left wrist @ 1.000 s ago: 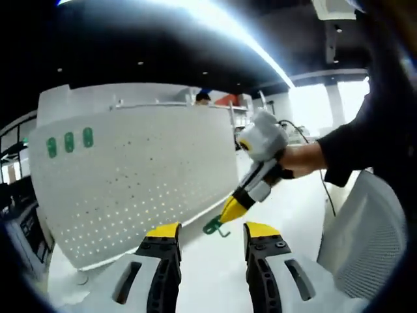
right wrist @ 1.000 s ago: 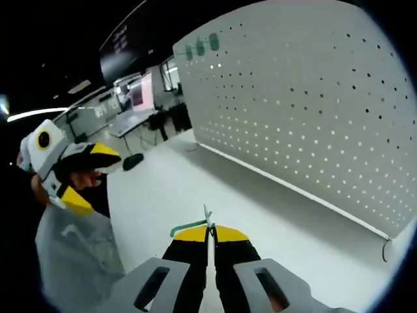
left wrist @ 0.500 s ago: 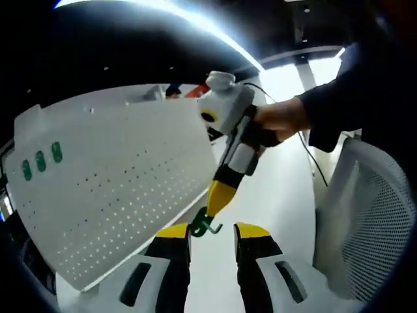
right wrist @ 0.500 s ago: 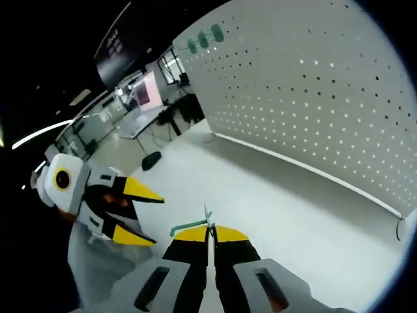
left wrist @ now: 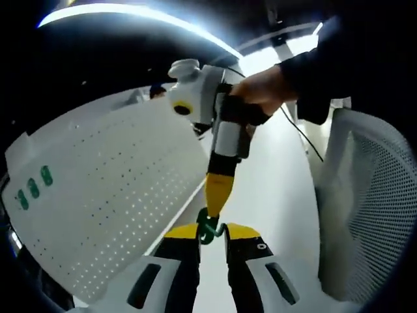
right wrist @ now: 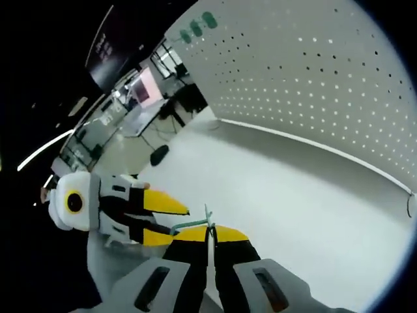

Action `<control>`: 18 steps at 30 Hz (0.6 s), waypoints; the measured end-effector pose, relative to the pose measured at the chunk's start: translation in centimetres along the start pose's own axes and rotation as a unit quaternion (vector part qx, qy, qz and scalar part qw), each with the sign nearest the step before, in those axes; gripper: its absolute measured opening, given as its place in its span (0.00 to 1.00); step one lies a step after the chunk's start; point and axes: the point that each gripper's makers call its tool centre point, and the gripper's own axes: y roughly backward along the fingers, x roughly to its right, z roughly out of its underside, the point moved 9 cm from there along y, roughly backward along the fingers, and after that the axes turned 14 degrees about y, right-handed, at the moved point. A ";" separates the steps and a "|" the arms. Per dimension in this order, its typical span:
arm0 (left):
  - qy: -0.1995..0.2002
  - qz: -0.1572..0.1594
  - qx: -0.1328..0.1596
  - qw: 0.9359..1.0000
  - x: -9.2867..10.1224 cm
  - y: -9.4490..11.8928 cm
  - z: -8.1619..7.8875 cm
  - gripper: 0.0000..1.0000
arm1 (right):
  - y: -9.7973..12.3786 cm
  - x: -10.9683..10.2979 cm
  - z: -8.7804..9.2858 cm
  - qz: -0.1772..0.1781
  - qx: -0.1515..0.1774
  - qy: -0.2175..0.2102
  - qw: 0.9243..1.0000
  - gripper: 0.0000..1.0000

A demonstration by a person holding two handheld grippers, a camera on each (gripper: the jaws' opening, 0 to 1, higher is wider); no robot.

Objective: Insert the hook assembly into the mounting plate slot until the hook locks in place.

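A green hook hangs from my right gripper, which reaches down from above and is shut on it. My left gripper has its yellow jaws on either side of that hook with a narrow gap, still open. In the right gripper view the hook sticks out left from my shut right gripper toward the left gripper, whose jaws are spread around the hook's end. The white perforated mounting plate stands at the left, and in the right gripper view the plate rises at the upper right.
Three green hooks sit in the plate near its far corner, and the same green hooks show in the right gripper view. A white mesh chair back stands close on the right. A person's hand holds the right gripper. The white tabletop runs along the plate's foot.
My right gripper brought the green hook down between my left jaws. The left jaws have narrowed around it. Both views have swung, and the left gripper now sits close to the hook.
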 end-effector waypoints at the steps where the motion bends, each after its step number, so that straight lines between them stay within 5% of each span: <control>1: -0.005 0.000 -0.003 1.000 0.1 -0.1 0.1 0.14 | 0.0 -0.1 0.0 -0.001 -0.001 -0.001 1.000 0.00; 18: -0.008 0.003 -0.019 1.000 0.2 -0.4 0.5 0.04 | -0.3 -1.1 0.1 -0.021 -0.019 -0.012 1.000 0.00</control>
